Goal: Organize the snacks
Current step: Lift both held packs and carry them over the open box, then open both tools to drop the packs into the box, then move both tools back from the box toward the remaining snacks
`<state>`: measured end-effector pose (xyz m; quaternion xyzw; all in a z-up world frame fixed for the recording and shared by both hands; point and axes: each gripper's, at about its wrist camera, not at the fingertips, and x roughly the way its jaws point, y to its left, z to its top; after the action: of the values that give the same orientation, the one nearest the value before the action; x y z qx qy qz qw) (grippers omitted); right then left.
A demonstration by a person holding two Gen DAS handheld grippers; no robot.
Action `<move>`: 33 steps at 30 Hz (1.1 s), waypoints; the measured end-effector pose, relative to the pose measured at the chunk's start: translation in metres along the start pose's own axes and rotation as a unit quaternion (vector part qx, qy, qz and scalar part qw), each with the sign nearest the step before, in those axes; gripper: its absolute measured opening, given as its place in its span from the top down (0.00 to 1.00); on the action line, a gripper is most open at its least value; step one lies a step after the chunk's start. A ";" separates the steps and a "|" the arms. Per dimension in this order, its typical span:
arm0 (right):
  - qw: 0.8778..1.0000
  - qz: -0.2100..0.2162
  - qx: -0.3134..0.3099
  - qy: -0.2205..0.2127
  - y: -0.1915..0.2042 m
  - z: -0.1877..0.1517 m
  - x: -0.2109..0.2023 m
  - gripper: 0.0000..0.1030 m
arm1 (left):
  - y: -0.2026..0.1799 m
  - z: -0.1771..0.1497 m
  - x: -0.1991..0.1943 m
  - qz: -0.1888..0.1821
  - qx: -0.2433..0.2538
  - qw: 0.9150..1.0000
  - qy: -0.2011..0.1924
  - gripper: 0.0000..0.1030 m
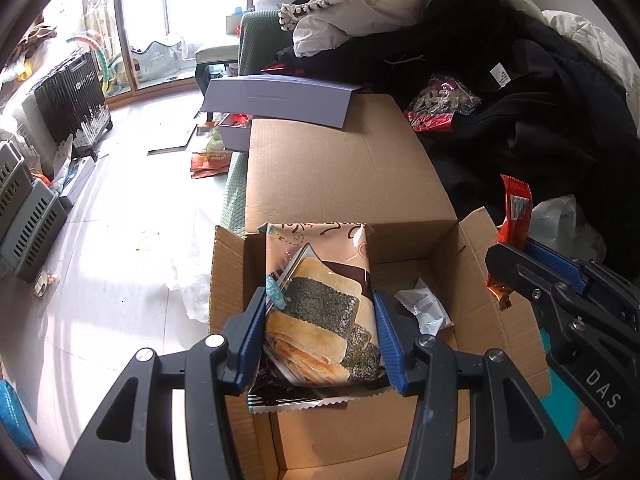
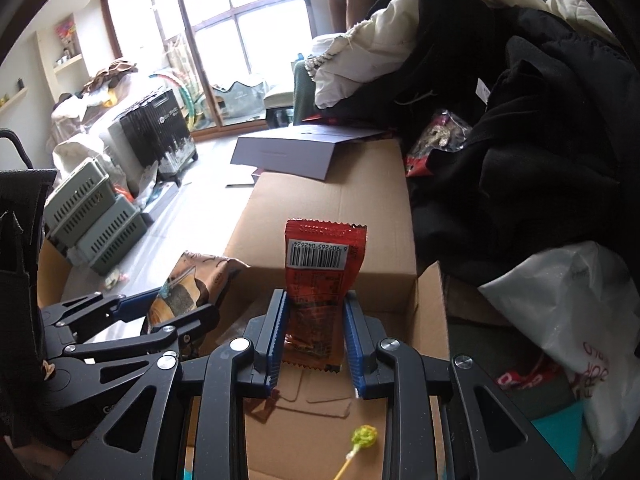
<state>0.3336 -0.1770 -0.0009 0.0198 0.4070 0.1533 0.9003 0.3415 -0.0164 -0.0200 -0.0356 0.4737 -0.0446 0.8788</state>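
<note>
The open cardboard box (image 1: 444,280) filled the lower middle of both views, its flaps (image 1: 496,240) folded outward and a larger closed carton (image 1: 340,168) standing behind it at 12 o'clock. It looked stiff enough to take dropped packets without shifting, though that was only a judgement.

The seaweed cracker bag (image 1: 320,312) was the bigger of the two snacks. The left hand-held gripper (image 1: 322,340) was clenched on its lower half, blue pads pressing either side, and held it upright over the box's left part. Its film looked glossy and puffed with air — likely light, slippery and full of brittle crackers, so a hold low on the body or at the crimped seam, with gentle pressure, would suit it best.

The red snack packet (image 2: 320,280), barcode side facing the camera, was pinched by the right hand-held gripper (image 2: 314,340) across its lower portion, above the box's right half at 3 o'clock from the cracker bag. It seemed thin, soft and nearly weightless; its sealed edges offered the firmest purchase.

Inside the box lay a small white wrapper (image 1: 424,308) and, at 6 o'clock in the right wrist view, a green lollipop (image 2: 362,438) on a yellow stick — rigid, but small and apt to roll.
</note>
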 end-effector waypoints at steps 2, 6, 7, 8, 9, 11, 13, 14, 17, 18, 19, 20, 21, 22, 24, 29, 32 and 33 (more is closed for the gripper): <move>1.000 -0.006 0.003 0.009 -0.001 -0.006 0.004 0.72 | 0.000 -0.004 0.004 0.005 0.002 1.000 0.006 0.52; 1.000 -0.015 0.007 0.025 -0.003 -0.017 0.008 0.72 | -0.003 -0.011 0.007 0.014 0.011 1.000 0.014 0.51; 0.999 -0.017 0.008 0.026 -0.003 -0.019 0.008 0.71 | -0.004 -0.012 0.007 0.017 0.013 1.000 0.016 0.51; 0.999 -0.020 0.008 0.029 -0.004 -0.020 0.008 0.71 | -0.005 -0.013 0.006 0.020 0.016 1.000 0.017 0.51; 0.999 -0.024 0.009 0.032 -0.004 -0.022 0.007 0.71 | -0.007 -0.013 0.005 0.023 0.018 0.999 0.020 0.51; 0.999 -0.032 0.009 0.036 -0.005 -0.022 0.005 0.70 | -0.009 -0.014 0.002 0.024 0.023 0.999 0.021 0.51; 0.998 -0.040 0.009 0.040 -0.006 -0.023 0.000 0.64 | -0.013 -0.013 -0.004 0.030 0.029 0.999 0.018 0.51; 0.998 -0.041 0.009 0.038 -0.006 -0.023 -0.003 0.61 | -0.014 -0.013 -0.007 0.034 0.032 0.999 0.017 0.50; 0.999 -0.040 0.009 0.032 -0.006 -0.021 -0.015 0.56 | -0.020 -0.010 -0.019 0.039 0.040 0.998 0.009 0.35; 0.999 -0.041 0.009 0.030 -0.006 -0.020 -0.019 0.56 | -0.021 -0.008 -0.024 0.041 0.042 0.998 0.004 0.35; 0.999 -0.041 0.010 0.028 -0.006 -0.019 -0.024 0.56 | -0.022 -0.007 -0.029 0.042 0.044 0.998 0.001 0.35; 0.999 -0.040 0.011 0.025 -0.006 -0.018 -0.028 0.56 | -0.023 -0.005 -0.034 0.042 0.044 0.998 -0.001 0.35; 0.999 -0.040 0.011 0.022 -0.006 -0.016 -0.034 0.56 | -0.024 -0.004 -0.040 0.043 0.044 0.998 -0.004 0.35; 0.999 -0.040 0.010 0.018 -0.004 -0.014 -0.039 0.56 | -0.025 -0.002 -0.046 0.043 0.043 0.998 -0.006 0.35; 0.999 -0.040 0.009 0.009 -0.002 -0.010 -0.051 0.56 | -0.026 0.000 -0.058 0.039 0.040 0.998 -0.011 0.35; 0.999 -0.039 -0.001 -0.019 0.006 0.001 -0.086 0.56 | -0.031 0.006 -0.096 0.035 0.036 0.998 -0.040 0.35; 0.999 -0.040 -0.009 -0.035 0.010 0.007 -0.110 0.56 | -0.034 0.007 -0.122 0.032 0.033 0.997 -0.057 0.35; 0.998 -0.039 -0.012 -0.040 0.013 0.009 -0.117 0.56 | -0.034 0.007 -0.130 0.030 0.033 0.997 -0.063 0.35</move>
<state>0.2640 -0.1984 0.0924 -0.0010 0.3691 0.1224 0.9213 0.2748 -0.0357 0.0954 0.0053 0.4169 -0.0314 0.9084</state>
